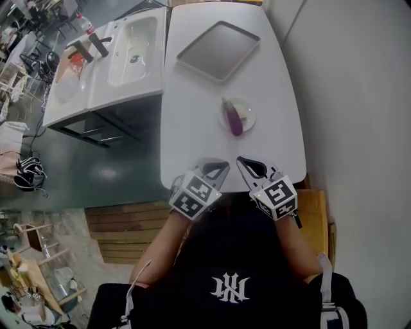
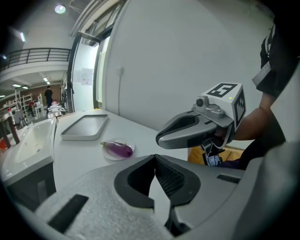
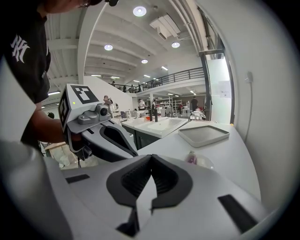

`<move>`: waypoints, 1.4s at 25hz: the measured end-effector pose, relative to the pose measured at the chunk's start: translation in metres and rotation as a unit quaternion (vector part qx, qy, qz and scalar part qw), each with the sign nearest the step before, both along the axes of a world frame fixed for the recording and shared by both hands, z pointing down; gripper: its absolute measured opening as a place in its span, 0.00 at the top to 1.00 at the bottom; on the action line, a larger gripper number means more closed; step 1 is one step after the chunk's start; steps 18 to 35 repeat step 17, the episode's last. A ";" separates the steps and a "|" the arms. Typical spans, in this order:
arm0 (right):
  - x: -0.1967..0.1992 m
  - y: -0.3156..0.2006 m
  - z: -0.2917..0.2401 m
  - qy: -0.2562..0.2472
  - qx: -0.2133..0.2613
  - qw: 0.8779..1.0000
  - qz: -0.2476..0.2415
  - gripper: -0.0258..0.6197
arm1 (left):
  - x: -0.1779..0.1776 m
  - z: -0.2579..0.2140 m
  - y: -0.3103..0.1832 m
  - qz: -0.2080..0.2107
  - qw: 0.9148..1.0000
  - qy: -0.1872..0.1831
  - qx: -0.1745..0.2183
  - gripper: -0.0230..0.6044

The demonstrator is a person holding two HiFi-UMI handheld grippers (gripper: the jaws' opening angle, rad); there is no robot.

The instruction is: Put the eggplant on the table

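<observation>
the purple glossy eggplant lies on a small clear round plate on the white desk, a grey rectangular tray beyond it. over the desk's near edge, the left tongs and right tongs are both pressed together, pinching nothing.

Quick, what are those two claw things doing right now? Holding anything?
Left gripper: closed, holding nothing.
Right gripper: closed, holding nothing.

Bright, even light falls from round ceiling lamps and a tall window, shadows stay soft, and all three views bow at their dark, vignetted edges, with distant background slightly soft.
</observation>
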State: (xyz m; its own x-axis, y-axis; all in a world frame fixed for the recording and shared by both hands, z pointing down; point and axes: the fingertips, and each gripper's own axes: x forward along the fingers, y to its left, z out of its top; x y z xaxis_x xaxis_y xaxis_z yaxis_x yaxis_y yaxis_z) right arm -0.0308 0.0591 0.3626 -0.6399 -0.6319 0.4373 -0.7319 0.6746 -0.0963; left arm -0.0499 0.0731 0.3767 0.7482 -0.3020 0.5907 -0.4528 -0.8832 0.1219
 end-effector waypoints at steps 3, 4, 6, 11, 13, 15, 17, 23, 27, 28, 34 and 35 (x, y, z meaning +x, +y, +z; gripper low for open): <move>-0.006 0.010 -0.002 0.002 0.000 1.000 0.000 0.95 | -0.005 -0.005 0.011 0.006 1.000 0.000 0.008 0.95; -0.009 0.014 -0.003 0.003 0.000 1.000 -0.001 0.95 | -0.007 -0.007 0.014 0.007 1.000 0.004 0.008 0.95; -0.014 0.019 -0.006 0.005 0.003 1.000 -0.006 0.95 | -0.011 -0.011 0.022 0.010 1.000 0.012 0.008 0.95; -0.023 0.034 -0.023 0.002 0.018 1.000 -0.024 0.95 | -0.016 -0.030 0.036 0.019 0.999 0.033 0.019 0.95; -0.022 0.040 -0.025 0.007 0.020 0.999 -0.027 0.95 | -0.016 -0.031 0.041 0.020 0.999 0.039 0.017 0.95; -0.023 0.047 -0.024 0.014 0.024 0.999 -0.029 0.95 | -0.019 -0.028 0.047 0.020 0.999 0.042 0.010 0.95; -0.025 0.054 -0.022 0.019 0.027 0.999 -0.031 0.95 | -0.022 -0.024 0.054 0.019 0.999 0.046 0.003 0.95; -0.025 0.054 -0.022 0.019 0.027 0.999 -0.031 0.95 | -0.022 -0.024 0.054 0.019 0.999 0.046 0.003 0.95; -0.025 0.054 -0.022 0.019 0.027 0.999 -0.031 0.95 | -0.022 -0.024 0.054 0.019 0.999 0.046 0.003 0.95; -0.025 0.054 -0.022 0.019 0.027 0.999 -0.031 0.95 | -0.022 -0.024 0.054 0.019 0.999 0.046 0.003 0.95; -0.025 0.054 -0.022 0.019 0.027 0.999 -0.031 0.95 | -0.022 -0.024 0.054 0.019 0.999 0.046 0.003 0.95; -0.025 0.054 -0.022 0.019 0.027 0.999 -0.031 0.95 | -0.022 -0.024 0.054 0.019 0.999 0.046 0.003 0.95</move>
